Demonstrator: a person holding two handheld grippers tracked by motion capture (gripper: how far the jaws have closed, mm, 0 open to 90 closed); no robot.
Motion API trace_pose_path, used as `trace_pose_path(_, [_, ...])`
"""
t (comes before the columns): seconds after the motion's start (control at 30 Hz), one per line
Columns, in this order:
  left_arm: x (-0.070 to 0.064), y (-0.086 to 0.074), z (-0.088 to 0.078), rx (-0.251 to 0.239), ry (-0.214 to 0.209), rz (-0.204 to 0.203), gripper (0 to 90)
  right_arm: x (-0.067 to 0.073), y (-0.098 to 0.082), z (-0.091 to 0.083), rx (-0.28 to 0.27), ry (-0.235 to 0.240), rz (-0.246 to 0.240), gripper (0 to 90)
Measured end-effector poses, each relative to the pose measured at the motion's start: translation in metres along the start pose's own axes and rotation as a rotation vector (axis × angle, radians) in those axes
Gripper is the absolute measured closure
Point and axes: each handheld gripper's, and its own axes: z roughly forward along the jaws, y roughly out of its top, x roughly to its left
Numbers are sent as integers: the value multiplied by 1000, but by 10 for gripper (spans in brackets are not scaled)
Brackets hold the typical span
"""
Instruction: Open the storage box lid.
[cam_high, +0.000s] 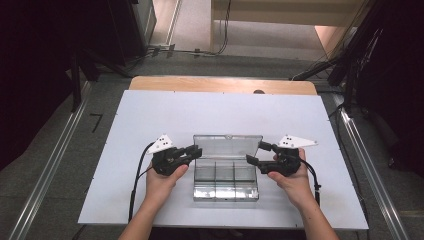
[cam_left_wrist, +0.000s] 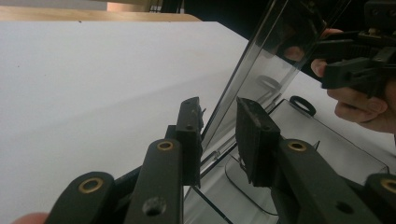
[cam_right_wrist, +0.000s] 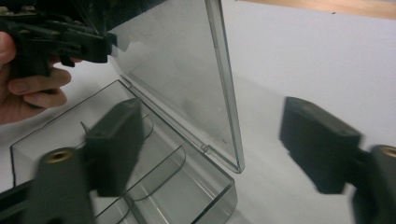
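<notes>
My clear plastic box (cam_high: 226, 172) stands open, lid (cam_high: 227, 145) raised toward 12 o'clock; left gripper (cam_left_wrist: 218, 135) straddles its edge, contact unclear; right gripper (cam_right_wrist: 210, 149) is spread wide.

A white table top (cam_high: 150, 115) lies over a wooden board (cam_high: 220, 84) whose far edge shows beyond it. Metal rails (cam_high: 47, 172) run along the grey floor (cam_high: 107, 82) on both sides, and cables (cam_high: 200, 50) trail across it farther back.

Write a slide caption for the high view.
Two hand-held grippers, left and right, flank an open clear compartment box.
</notes>
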Motion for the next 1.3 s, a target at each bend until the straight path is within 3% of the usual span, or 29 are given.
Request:
trace_pose_path(0.1, [0,0,0,-3,5,-5,728,1,-1,3,-5,-21,26,388])
trace_pose_path(0.2, [0,0,1,-4,15,-8,737,3,-2,5,-3,-24,11,502])
trace_pose_path(0.5, [0,0,2,-10,23,-21,745,-2,-4,5,-20,-27,47,664])
trace_pose_path(0.73, [2,-1,3,-14,32,-34,758,-1,-5,6,-26,-56,54,693])
trace_pose_path(1.3, [4,-1,5,-14,47,-76,804,-1,-8,8,-28,-73,92,732])
